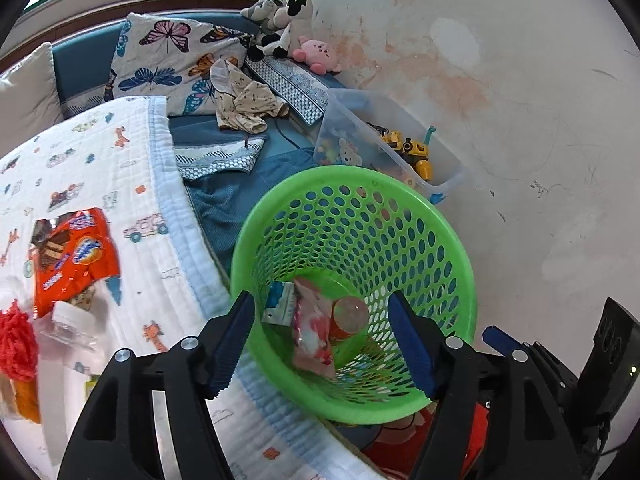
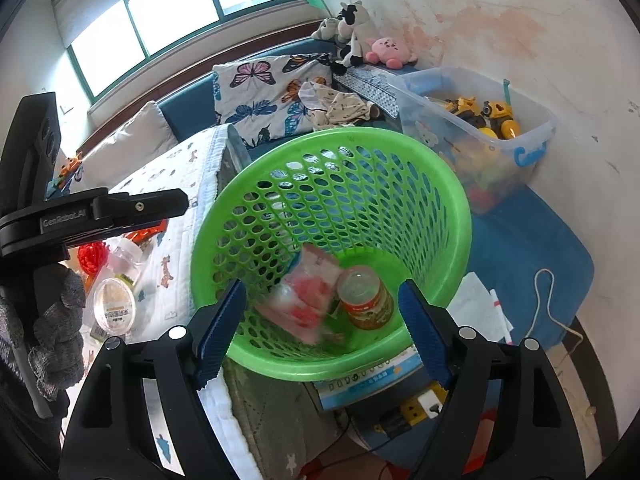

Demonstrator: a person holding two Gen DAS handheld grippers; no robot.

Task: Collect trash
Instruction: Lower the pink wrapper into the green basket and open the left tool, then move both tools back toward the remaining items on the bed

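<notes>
A green perforated basket [image 1: 352,176] [image 2: 332,136] stands tilted beside a white printed quilt [image 1: 132,184]. Inside it lie a pink wrapper [image 1: 314,332] [image 2: 304,296], an orange-labelled bottle [image 1: 348,318] [image 2: 366,296] and a blue-white packet [image 1: 280,304]. My left gripper [image 1: 320,296] hangs open over the basket's mouth, and the wrapper below touches neither pad. My right gripper [image 2: 321,282] is open over the same basket and holds nothing. On the quilt lie an orange snack bag [image 1: 76,256], a clear plastic jar [image 1: 72,320] [image 2: 116,304] and a red pompom [image 1: 16,344] [image 2: 92,256].
A clear bin of toys [image 1: 400,148] [image 2: 480,128] stands behind the basket against the stained wall. Plush toys [image 1: 288,28], a butterfly pillow [image 1: 172,64] and crumpled clothes [image 1: 244,104] lie further back. Books [image 2: 368,380] lie under the basket, papers [image 2: 480,308] beside it. A gloved hand [image 2: 56,320] holds the left gripper's body.
</notes>
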